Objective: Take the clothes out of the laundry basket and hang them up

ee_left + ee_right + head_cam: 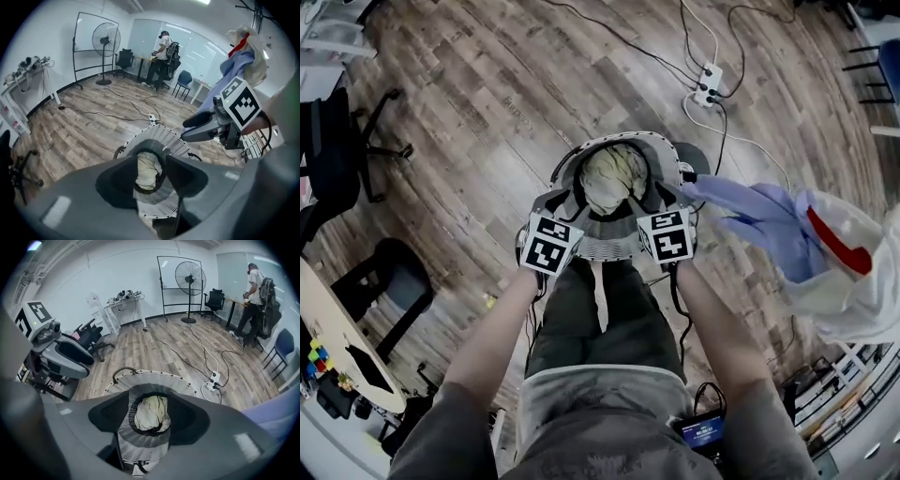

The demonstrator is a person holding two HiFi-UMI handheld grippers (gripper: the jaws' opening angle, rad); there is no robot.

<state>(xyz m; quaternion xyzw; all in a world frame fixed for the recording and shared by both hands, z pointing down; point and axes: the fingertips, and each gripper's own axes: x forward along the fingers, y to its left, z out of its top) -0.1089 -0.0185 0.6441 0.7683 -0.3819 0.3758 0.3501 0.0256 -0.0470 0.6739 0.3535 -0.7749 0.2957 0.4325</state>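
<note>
A white mesh laundry basket (605,246) stands on the wood floor in front of my legs, with a cream garment (612,175) bunched inside it. My left gripper (560,203) hovers over the basket's left rim and my right gripper (668,194) over its right rim. Both are open and hold nothing. In the left gripper view the cream garment (147,171) shows through the gap between the jaws, and the right gripper (211,125) reaches in from the right. The right gripper view frames the same garment (151,412) in the basket (154,378).
A blue shirt (759,220) and a white garment with red trim (844,258) hang at my right. A power strip (708,84) and cables lie beyond the basket. Office chairs (337,150) and a table (337,347) are at the left. A person (255,291) and a fan (190,277) stand far off.
</note>
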